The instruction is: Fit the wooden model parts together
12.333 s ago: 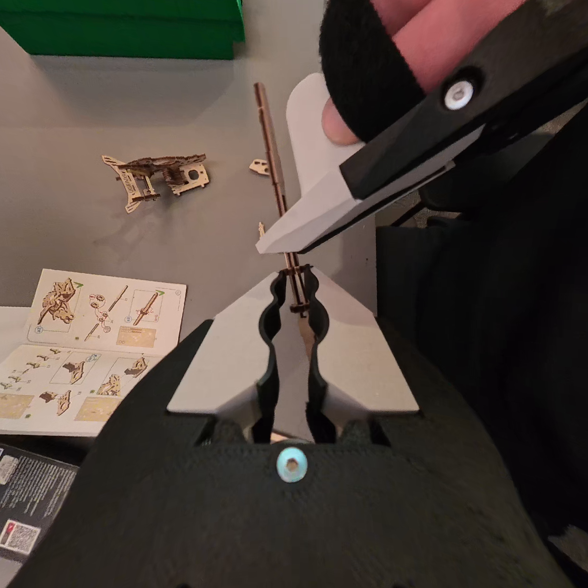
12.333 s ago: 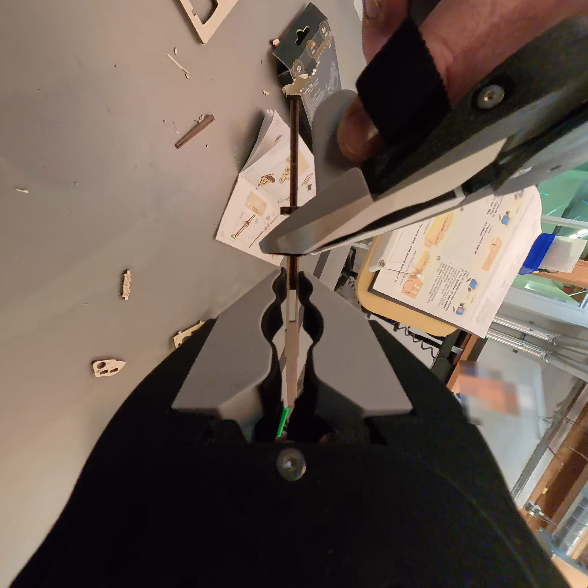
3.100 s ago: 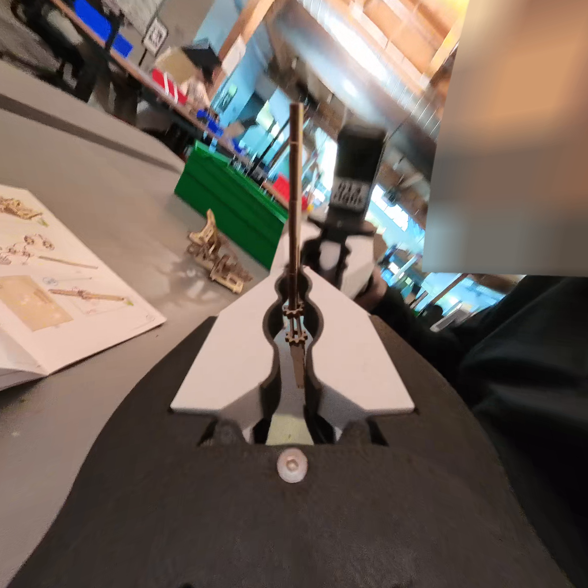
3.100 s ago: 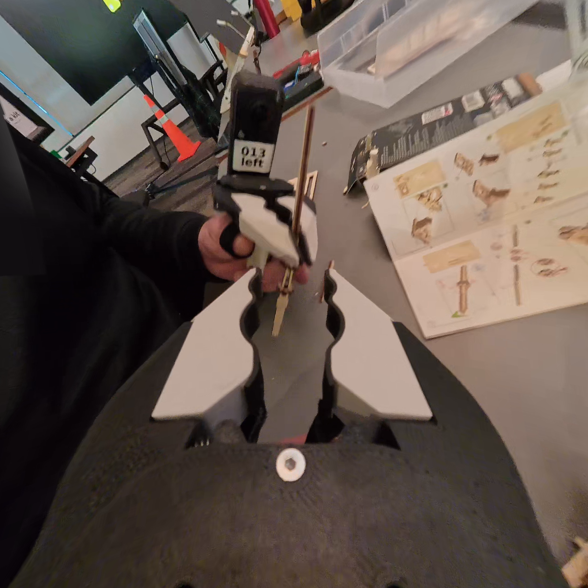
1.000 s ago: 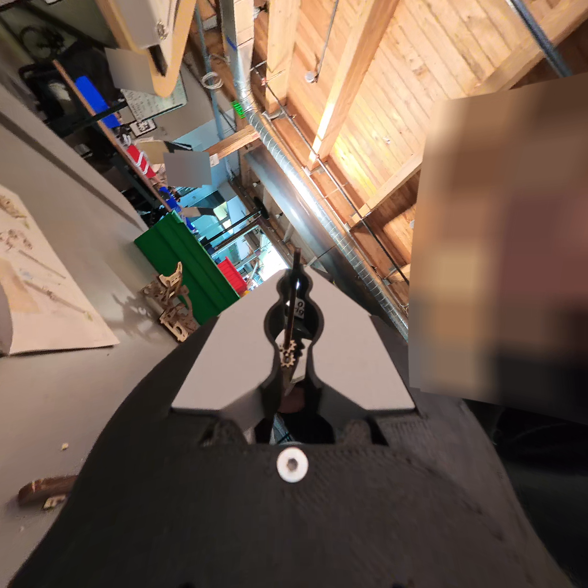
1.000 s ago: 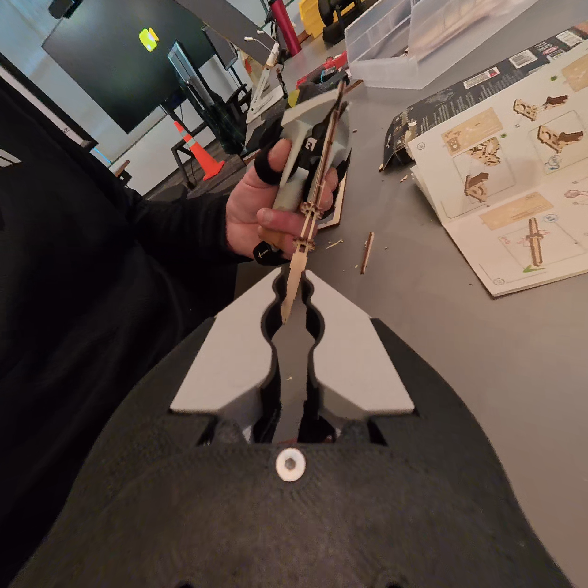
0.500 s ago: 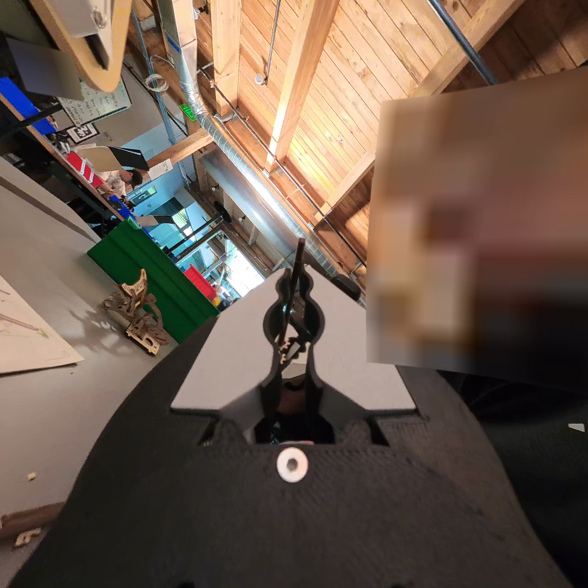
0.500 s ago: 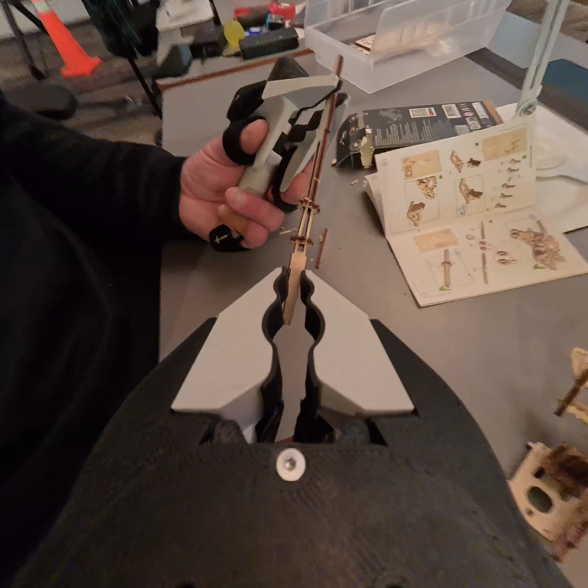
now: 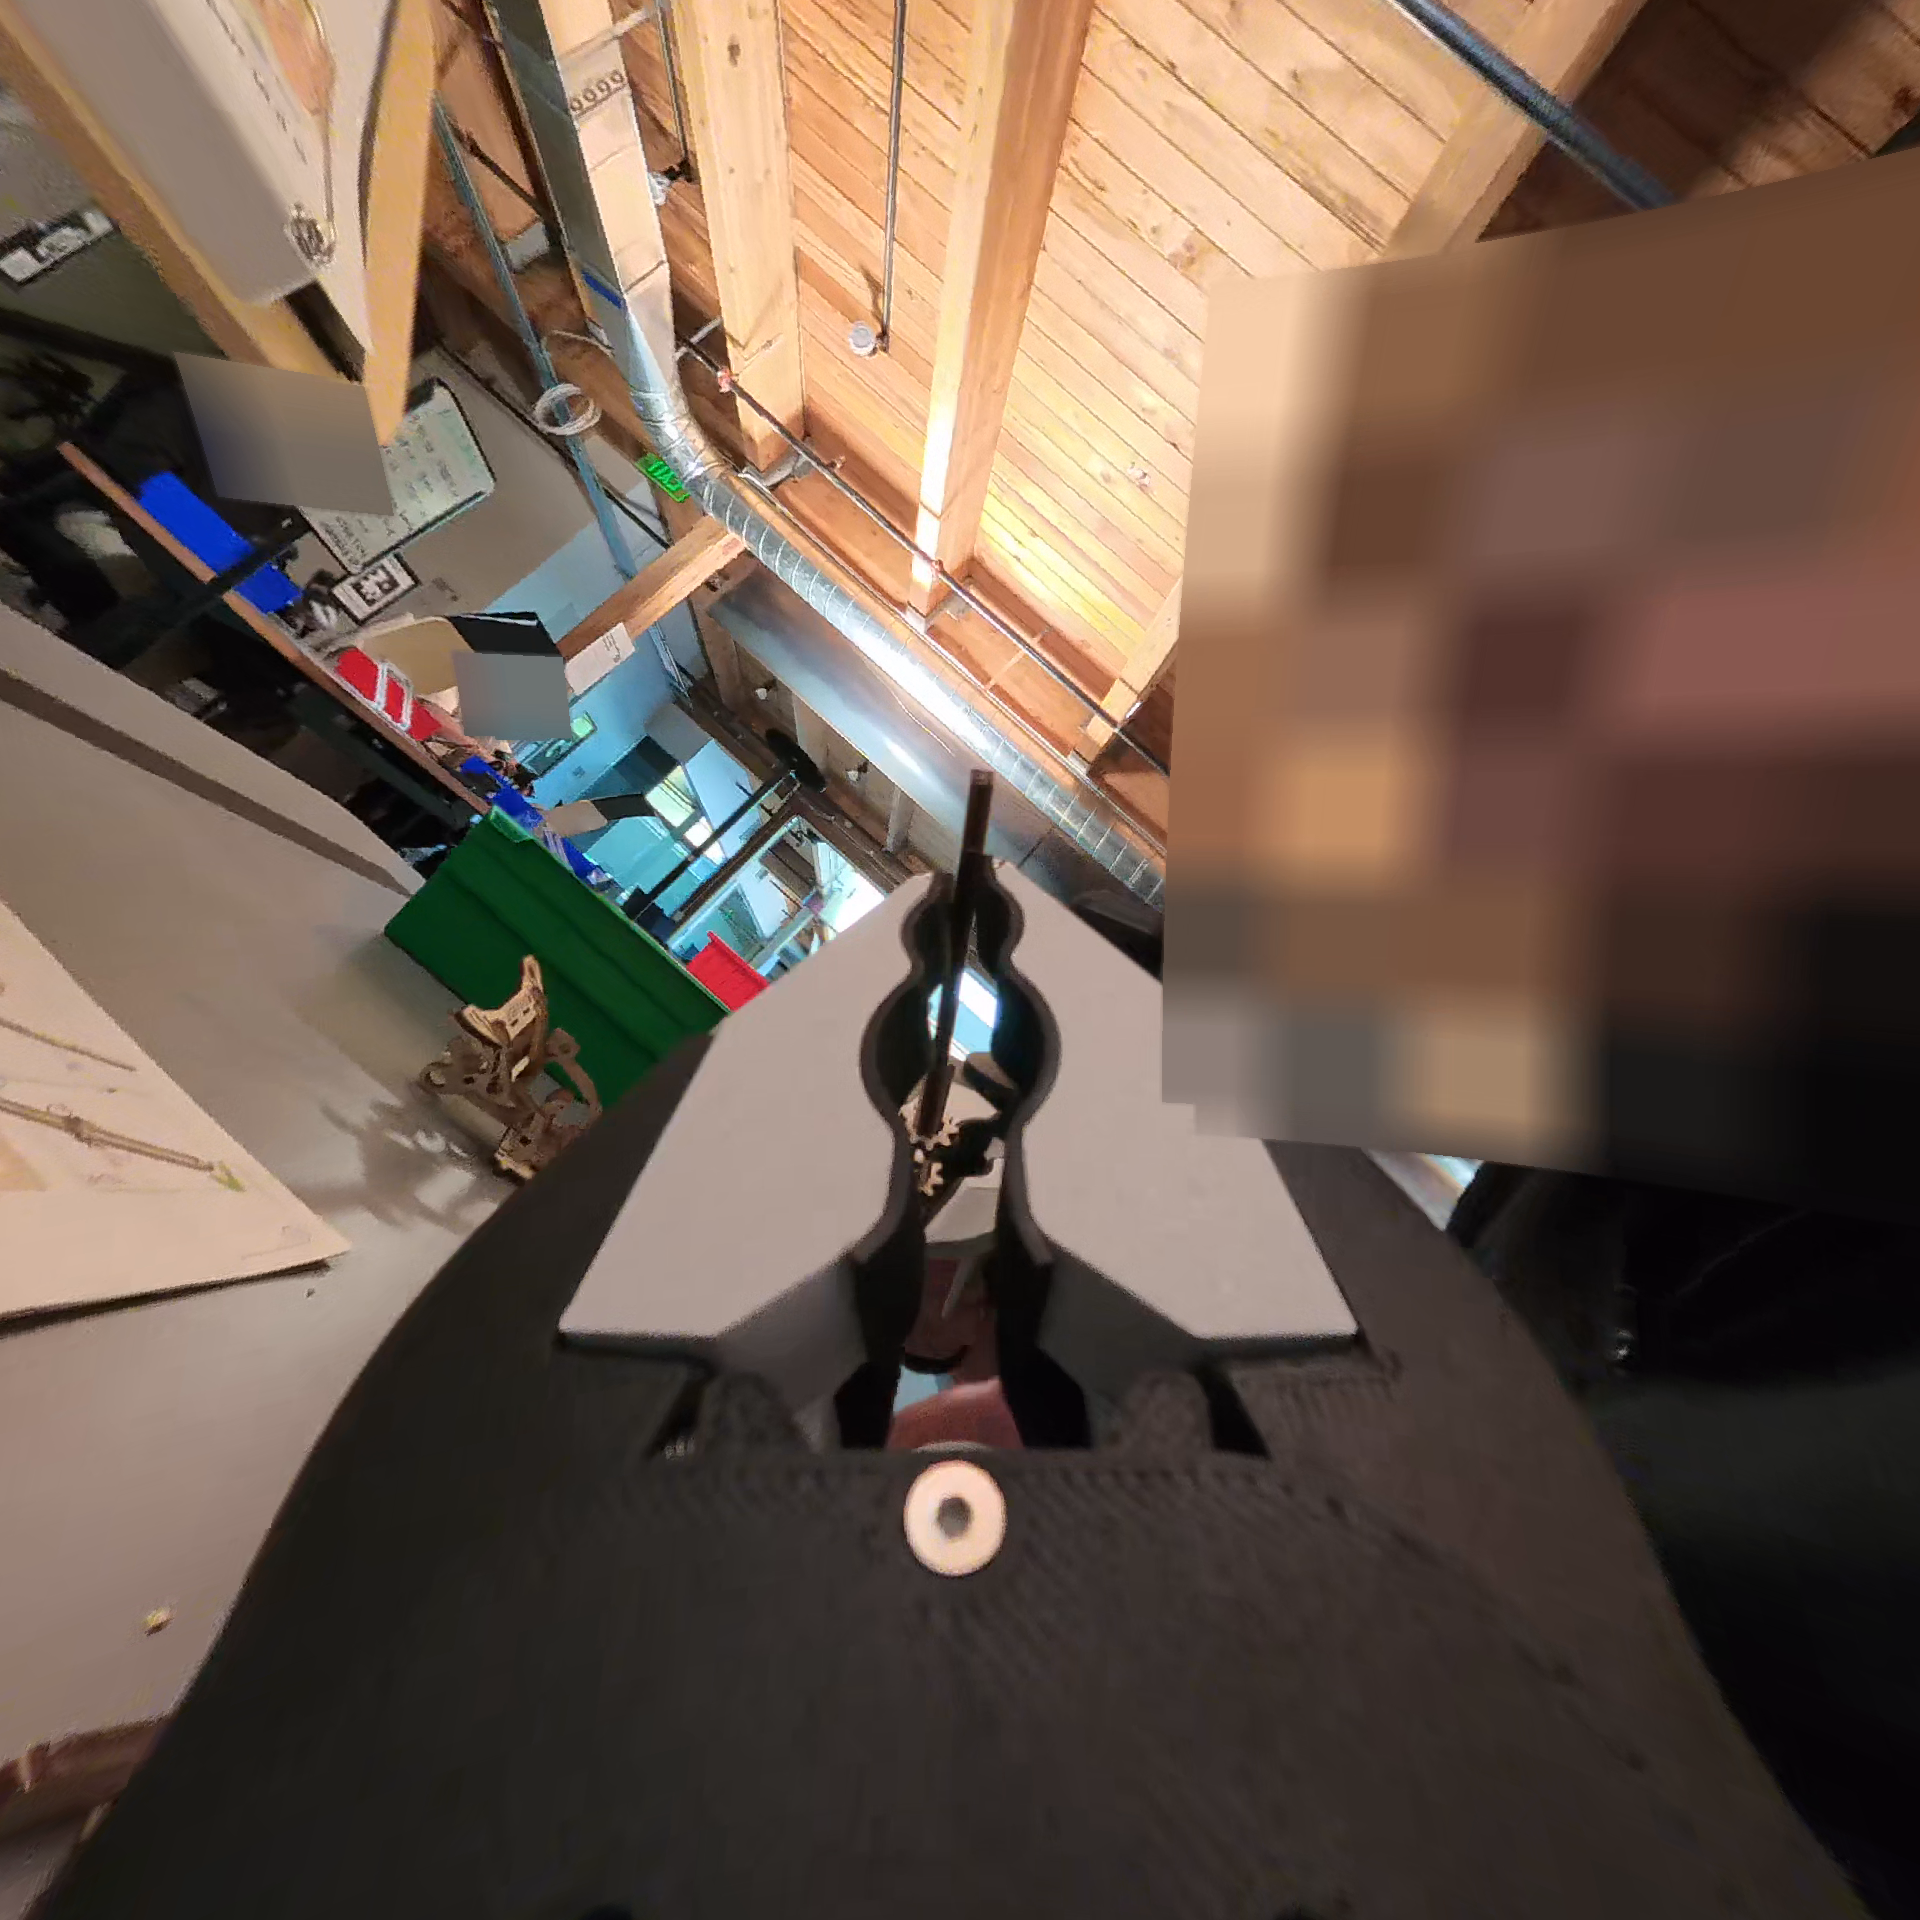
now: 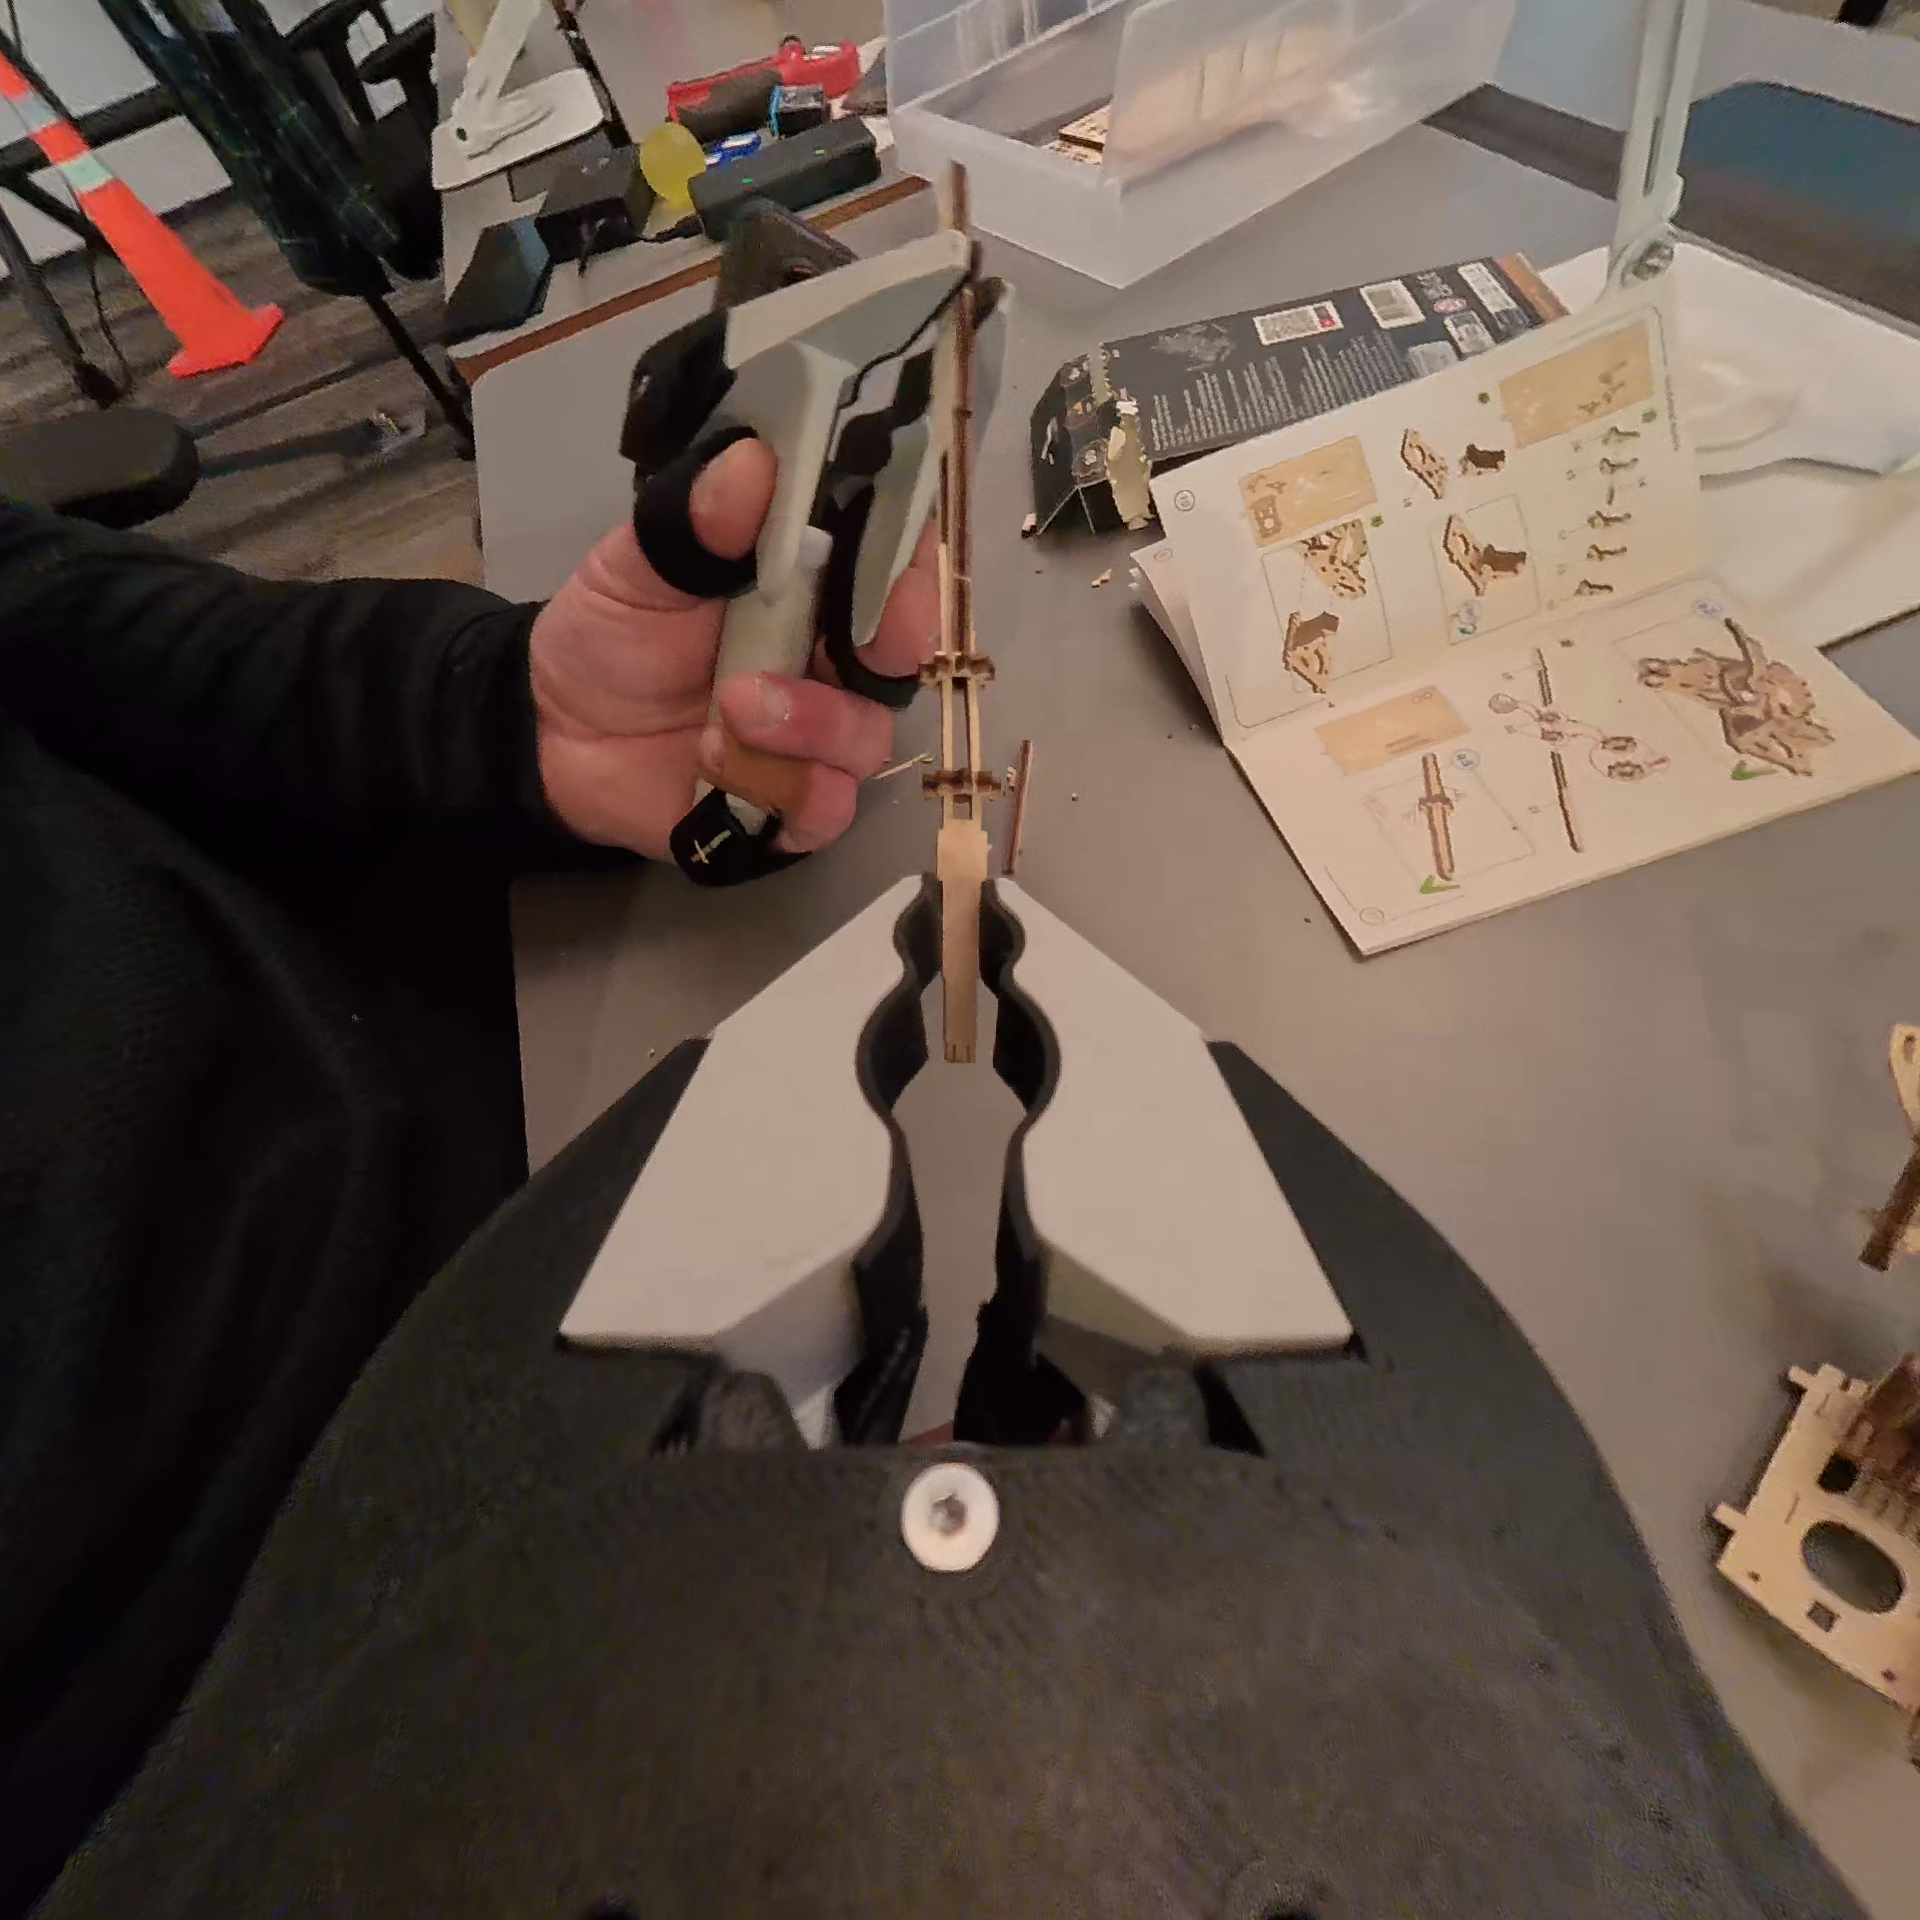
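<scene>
Mid-assembly: left gripper [image 10: 961, 312] fingers clamped on the rod assembly [image 10: 956, 665] at frame centre, its pale end between the right gripper [image 10: 958, 914] fingers, narrowly parted, contact unclear; model body [image 10: 1839, 1538] waits on surface [image 10: 1455, 1091] lower right, unjoined.

Left gripper [image 10: 961, 312] clamped upright — right gripper [image 10: 958, 914] nearly closed.

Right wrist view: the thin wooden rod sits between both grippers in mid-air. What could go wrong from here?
1. The wooden rod is thin and spans the left gripper and the right gripper; any twist between them could snap it.
2. The small cross pieces sit just beyond the right gripper's tips and might get knocked off.
3. The rod is held above the table; a slip would likely drop it among the scraps.
</scene>
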`<state>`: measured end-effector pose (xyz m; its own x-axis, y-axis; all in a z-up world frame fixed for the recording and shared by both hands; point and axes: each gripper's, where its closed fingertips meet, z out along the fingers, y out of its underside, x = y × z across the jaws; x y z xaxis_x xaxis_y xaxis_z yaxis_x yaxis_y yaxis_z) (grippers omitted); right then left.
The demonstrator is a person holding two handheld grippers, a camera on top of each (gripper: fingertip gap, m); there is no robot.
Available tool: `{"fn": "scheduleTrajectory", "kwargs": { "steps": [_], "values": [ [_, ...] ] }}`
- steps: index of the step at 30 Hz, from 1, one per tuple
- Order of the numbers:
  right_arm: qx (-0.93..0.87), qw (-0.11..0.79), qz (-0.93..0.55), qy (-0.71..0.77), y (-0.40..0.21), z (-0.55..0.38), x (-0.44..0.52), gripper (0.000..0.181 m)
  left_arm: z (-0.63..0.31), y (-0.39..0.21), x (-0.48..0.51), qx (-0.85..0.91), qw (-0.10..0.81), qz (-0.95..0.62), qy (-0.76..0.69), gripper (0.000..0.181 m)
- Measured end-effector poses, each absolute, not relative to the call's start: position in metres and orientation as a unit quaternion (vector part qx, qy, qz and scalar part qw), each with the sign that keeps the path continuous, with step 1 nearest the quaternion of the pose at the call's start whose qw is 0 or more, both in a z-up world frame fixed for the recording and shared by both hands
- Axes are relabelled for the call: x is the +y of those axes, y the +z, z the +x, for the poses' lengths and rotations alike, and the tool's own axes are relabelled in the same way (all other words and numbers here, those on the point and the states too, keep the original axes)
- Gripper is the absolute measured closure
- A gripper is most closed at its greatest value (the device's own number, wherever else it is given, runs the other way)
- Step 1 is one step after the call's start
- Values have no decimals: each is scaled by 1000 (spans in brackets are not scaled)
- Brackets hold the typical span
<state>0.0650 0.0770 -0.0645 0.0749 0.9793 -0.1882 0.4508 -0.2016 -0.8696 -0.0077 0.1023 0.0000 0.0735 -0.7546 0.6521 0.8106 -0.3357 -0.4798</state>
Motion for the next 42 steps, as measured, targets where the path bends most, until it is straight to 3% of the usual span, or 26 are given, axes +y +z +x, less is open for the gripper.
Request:
{"fn": "scheduleTrajectory", "kwargs": {
  "steps": [1,22,31,39,40,42],
  "values": [
    [-536,319,-664,413,-65,65,78,177,-7,0,103,-34,581,-456,-673,178],
    [-437,240,-704,506,-96,63,80,178,7,-24,122,-15,614,-561,-555,179],
    [-472,235,-689,496,-92,65,77,177,9,-19,114,34,568,-543,-617,179],
    [-543,325,-652,417,-76,71,84,177,1,-11,110,36,574,-513,-637,180],
    [-547,329,-650,412,-74,71,85,176,3,-11,110,39,571,-515,-638,180],
    [-557,320,-652,401,-78,73,85,157,6,-12,110,46,572,-524,-629,181]
  ]
}}
